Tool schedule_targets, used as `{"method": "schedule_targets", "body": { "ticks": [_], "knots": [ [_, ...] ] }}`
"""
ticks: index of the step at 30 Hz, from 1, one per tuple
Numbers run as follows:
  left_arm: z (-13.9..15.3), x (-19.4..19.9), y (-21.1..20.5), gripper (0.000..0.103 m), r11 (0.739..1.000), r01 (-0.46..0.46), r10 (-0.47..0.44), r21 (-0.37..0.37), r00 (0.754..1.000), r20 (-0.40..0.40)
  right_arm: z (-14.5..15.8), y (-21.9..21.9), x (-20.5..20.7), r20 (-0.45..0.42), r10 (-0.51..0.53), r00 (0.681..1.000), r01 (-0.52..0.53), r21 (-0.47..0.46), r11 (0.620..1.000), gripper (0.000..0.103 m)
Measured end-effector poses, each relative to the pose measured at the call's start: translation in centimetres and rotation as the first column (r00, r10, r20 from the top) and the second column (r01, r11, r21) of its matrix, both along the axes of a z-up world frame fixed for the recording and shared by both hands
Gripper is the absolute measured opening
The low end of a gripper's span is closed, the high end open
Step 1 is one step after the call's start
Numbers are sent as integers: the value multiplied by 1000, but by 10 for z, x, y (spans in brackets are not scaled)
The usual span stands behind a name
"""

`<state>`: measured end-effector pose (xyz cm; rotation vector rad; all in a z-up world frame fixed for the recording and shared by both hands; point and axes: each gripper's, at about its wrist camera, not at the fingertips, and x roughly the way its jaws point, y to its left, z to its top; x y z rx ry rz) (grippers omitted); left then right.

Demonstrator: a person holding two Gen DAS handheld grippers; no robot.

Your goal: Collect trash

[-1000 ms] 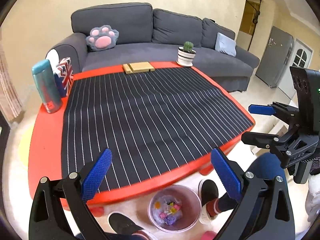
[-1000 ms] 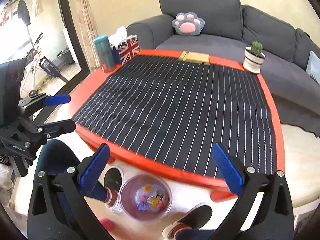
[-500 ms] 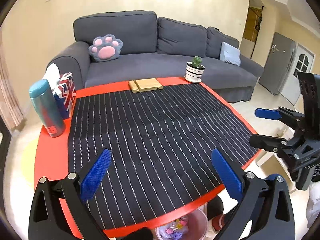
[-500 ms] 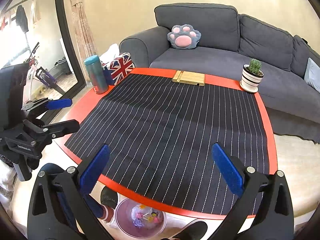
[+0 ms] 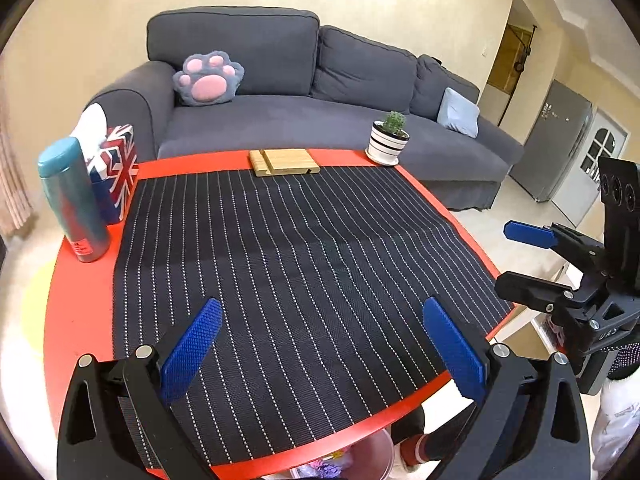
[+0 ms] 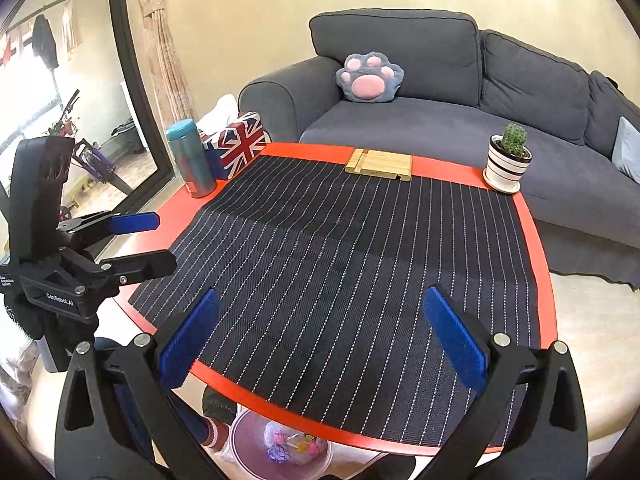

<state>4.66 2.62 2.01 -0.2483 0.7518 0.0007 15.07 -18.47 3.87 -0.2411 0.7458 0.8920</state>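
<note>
Blue-padded hand-held grippers, L & R, both agape, empty.

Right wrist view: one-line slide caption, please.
Open right gripper above striped mat on red table; bin with trash below the edge.

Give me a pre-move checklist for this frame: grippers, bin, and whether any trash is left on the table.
1. Left gripper open and empty: ok.
2. Right gripper open and empty: ok.
3. Bin located, on the floor below the table's near edge, with colourful scraps inside: ok.
4. Trash left on the mat: none seen; ok.
5. Bottle, tissue box, wooden stand and cactus pot all upright along the table's far side, apart from both grippers: ok.
6. Trash on the floor around the table: cannot tell, mostly hidden.
</note>
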Motion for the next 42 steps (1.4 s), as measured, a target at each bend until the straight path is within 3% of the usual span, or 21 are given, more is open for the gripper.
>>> {"method": "schedule_targets", "body": {
  "ticks": [42],
  "knots": [
    [0, 3, -5, 97, 1000, 24, -24, 15, 1000, -17, 2, 4, -1, 0, 8, 1000, -8, -11, 1000, 100]
  ]
}}
